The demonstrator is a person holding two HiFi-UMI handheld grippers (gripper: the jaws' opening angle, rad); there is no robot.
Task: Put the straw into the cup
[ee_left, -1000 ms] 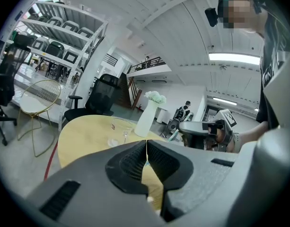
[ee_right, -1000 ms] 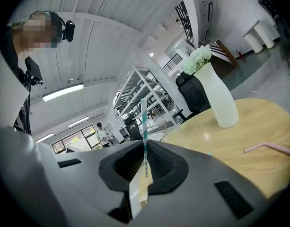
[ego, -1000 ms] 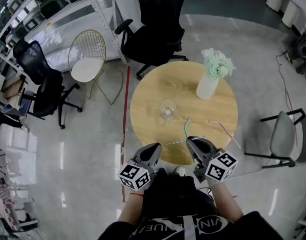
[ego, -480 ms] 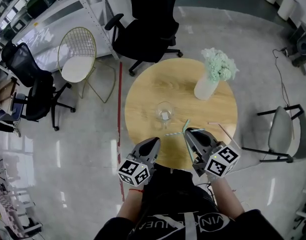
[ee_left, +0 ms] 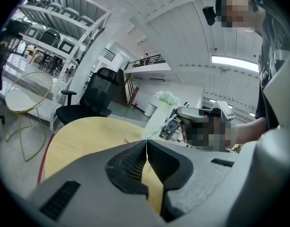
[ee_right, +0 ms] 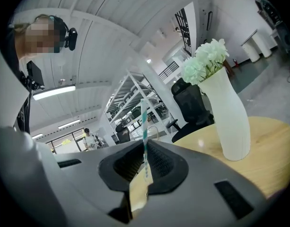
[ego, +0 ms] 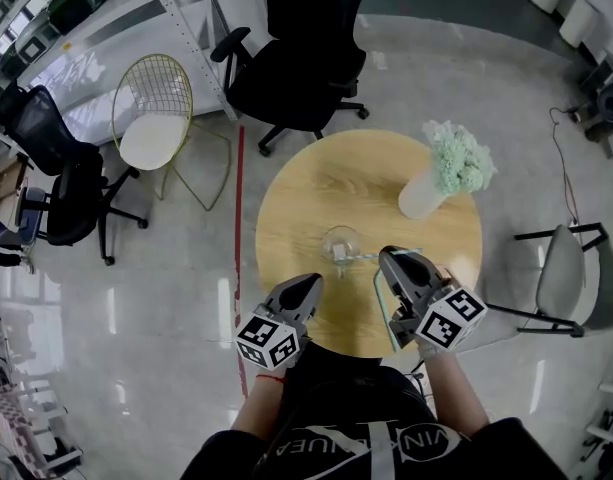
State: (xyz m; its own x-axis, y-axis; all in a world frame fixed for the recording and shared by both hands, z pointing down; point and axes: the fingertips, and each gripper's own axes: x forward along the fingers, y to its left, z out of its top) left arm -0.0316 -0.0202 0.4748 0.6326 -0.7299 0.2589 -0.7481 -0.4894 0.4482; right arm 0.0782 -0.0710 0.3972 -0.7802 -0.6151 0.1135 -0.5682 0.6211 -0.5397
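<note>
My right gripper is clamped on the teal-striped straw, its length rising along the jaws, with the glass cup just ahead to its left, while my left gripper hangs pinched shut on nothing.

Right gripper view: lower end of straw drops out of sight between the jaws of the right gripper. A thin arch just behind the straw is too small to identify. Head view: right gripper covers most of the straw, so I cannot tell whether its tip reaches the cup. Near edge of surface is hidden under the right gripper and left gripper. Black chair cut off at top edge. Left gripper view: gripper body blocks the near surface; cup only a faint outline.
</note>
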